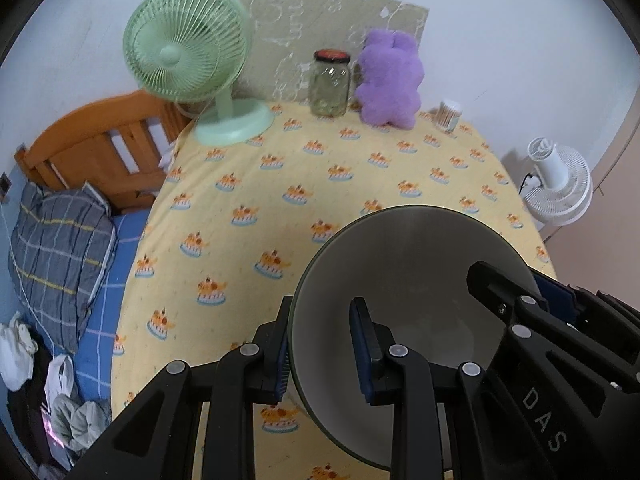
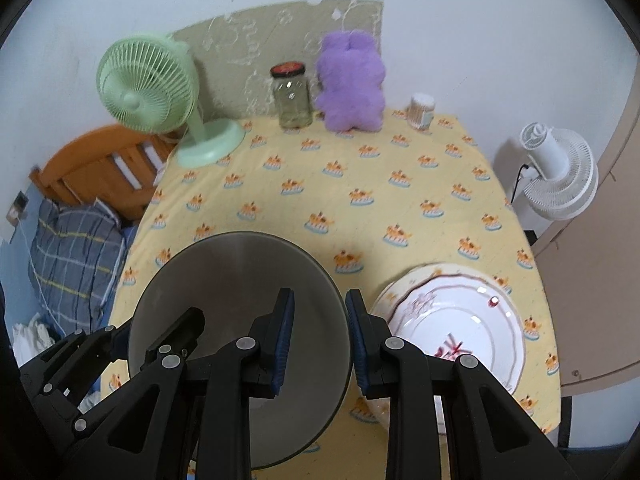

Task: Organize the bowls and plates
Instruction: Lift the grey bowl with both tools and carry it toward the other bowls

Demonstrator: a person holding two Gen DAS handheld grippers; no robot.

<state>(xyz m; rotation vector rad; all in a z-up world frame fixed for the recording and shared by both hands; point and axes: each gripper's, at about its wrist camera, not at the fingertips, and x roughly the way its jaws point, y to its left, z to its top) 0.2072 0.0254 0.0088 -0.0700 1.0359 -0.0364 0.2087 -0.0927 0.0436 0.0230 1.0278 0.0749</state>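
Large grey metal bowl (image 1: 416,280) held in the air over a surface draped in a yellow tablecloth printed with orange cats (image 1: 304,184), gripped from both sides at once. Left claw (image 1: 320,354) pinching the bowl's left rim, one blue pad outside the wall, one inside. Right claw (image 2: 318,344) pinching the opposite rim the same way, its left pad inside the bowl, its right pad outside. Both claws narrowed onto the thin wall, neither spread.

Key relation for a likely next move: stack of white scalloped plates with red floral pattern (image 2: 460,320) lying on the surface just to the right of the bowl, at the near right edge, directly beside the right claw's outer finger. Right hand nearer to that stack; left hand on the far side of the bowl from it. Bowl round, so no long axis; mouth facing up and tilted towards the cameras.

Count: one bowl; plates at least two, judged from a second rim showing beneath the top one, exact number unclear. Along the back wall: one pale green desk fan (image 1: 188,48), one glass jar with red lid (image 1: 330,84), one purple plush bear (image 1: 390,80), one small tub of cotton swabs (image 1: 449,115).
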